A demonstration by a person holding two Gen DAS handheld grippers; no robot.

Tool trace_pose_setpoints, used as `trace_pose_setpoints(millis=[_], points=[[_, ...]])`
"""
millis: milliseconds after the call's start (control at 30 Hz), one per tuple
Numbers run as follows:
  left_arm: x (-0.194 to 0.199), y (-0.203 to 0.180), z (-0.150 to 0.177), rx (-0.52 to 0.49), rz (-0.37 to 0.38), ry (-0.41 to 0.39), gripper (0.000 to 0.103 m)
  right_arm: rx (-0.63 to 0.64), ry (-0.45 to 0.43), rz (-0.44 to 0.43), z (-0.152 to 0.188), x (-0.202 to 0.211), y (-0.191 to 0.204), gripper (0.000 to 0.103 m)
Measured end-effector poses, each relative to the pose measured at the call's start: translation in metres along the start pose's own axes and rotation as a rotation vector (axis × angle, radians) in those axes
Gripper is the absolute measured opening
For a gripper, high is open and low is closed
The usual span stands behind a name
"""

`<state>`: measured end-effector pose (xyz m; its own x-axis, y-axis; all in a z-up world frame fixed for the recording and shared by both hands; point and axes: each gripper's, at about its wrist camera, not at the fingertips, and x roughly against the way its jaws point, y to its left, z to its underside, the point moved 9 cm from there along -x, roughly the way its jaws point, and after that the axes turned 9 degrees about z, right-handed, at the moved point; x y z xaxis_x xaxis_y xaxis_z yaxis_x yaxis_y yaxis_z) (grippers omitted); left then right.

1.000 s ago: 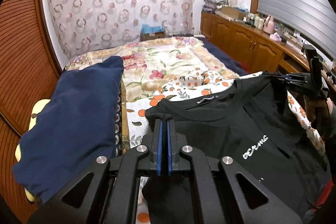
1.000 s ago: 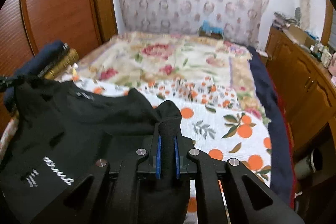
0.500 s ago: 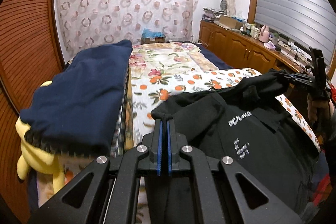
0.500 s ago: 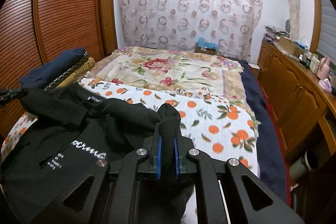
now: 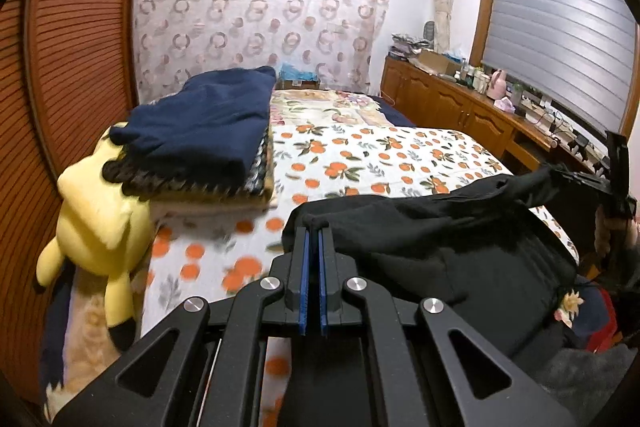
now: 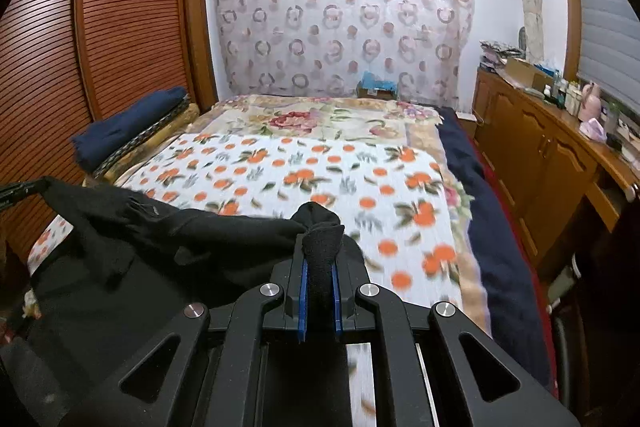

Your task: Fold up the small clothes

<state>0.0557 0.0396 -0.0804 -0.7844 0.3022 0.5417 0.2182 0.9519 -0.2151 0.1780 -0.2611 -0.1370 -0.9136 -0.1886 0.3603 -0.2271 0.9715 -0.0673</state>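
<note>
A black T-shirt (image 5: 440,239) (image 6: 140,239) hangs stretched between both grippers above the near end of the bed, with its lower part drooping toward me. My left gripper (image 5: 313,231) is shut on a thin edge of the shirt at one end. My right gripper (image 6: 320,259) is shut on a thicker bunched fold of it. In the left wrist view the right gripper (image 5: 612,183) shows at the far right, gripping the shirt's other corner. The left gripper (image 6: 16,189) appears at the far left edge of the right wrist view.
An orange-print sheet (image 5: 380,155) (image 6: 320,167) covers the bed over a floral blanket (image 6: 320,119). A folded stack topped with navy cloth (image 5: 200,131) (image 6: 128,127) lies on the left, beside a yellow plush toy (image 5: 100,223). Wooden cabinets (image 6: 540,147) line the right; a slatted wardrobe (image 6: 132,7) stands left.
Both grippers have pulled back toward the near end of the bed with the shirt. More of the orange sheet is uncovered, and the shirt's white print no longer shows.
</note>
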Motion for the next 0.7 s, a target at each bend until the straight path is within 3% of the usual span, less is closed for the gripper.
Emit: trace_pose_setpoints(millis=[300,500,700], points=[[0.018,0.001,0.038,-0.017,-0.045,0.073,0.005,0.086,0.069,-0.003,0.032,0.049,0.004,0.009],[0.008,0.016,0.061,0.015,-0.064,0.122,0.005,0.110,0.176,0.013,0.059,0.026,0.005,0.009],[0.000,0.018,0.072,0.017,-0.067,0.152,0.006,0.072,0.195,0.006,0.055,0.016,-0.001,0.009]])
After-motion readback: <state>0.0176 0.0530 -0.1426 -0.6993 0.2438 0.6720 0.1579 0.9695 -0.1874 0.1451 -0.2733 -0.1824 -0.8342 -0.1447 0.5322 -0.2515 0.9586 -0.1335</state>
